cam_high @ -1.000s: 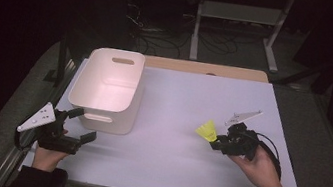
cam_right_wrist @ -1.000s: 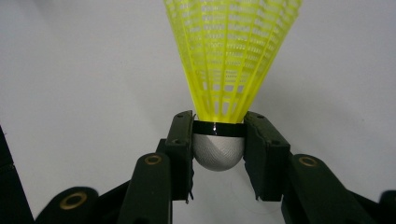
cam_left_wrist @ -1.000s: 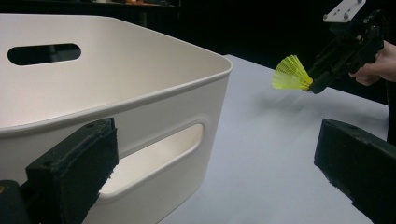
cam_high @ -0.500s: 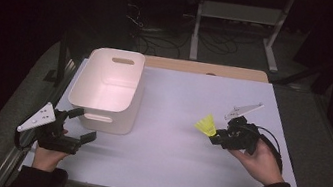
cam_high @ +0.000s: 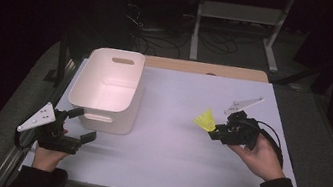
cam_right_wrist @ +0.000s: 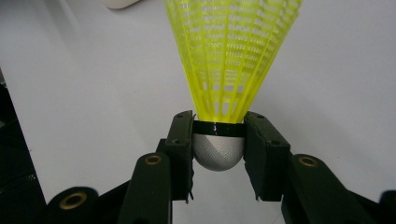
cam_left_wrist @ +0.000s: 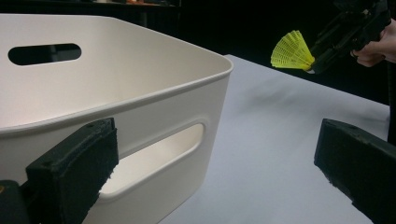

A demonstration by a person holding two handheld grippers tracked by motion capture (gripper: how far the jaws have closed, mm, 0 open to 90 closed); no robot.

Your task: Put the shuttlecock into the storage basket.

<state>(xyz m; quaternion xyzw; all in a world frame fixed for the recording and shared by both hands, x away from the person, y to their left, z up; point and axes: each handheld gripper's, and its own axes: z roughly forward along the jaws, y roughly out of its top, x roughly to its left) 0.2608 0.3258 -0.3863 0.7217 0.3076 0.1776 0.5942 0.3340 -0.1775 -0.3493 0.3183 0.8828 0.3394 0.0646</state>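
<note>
A yellow shuttlecock (cam_high: 205,120) with a white cork base (cam_right_wrist: 218,151) is clamped by its base in my right gripper (cam_high: 215,132), which is shut on it and holds it above the white table (cam_high: 170,155) at the right. Its skirt (cam_right_wrist: 231,51) points away from the jaws, toward the bin. In the left gripper view the shuttlecock (cam_left_wrist: 292,51) hangs in the air at the upper right. A white plastic bin (cam_high: 108,89) stands at the table's left, empty inside. My left gripper (cam_high: 82,126) rests open just in front of the bin's near handle slot (cam_left_wrist: 154,156), nothing between its pads.
A wooden strip (cam_high: 209,69) runs along the table's far edge. Beyond it, in the dark, stand a metal frame (cam_high: 238,29) and loose cables (cam_high: 149,30). Open tabletop lies between the bin and my right hand.
My right gripper has lifted the shuttlecock a little higher off the table and slightly toward the bin. The left gripper has stayed where it was.
</note>
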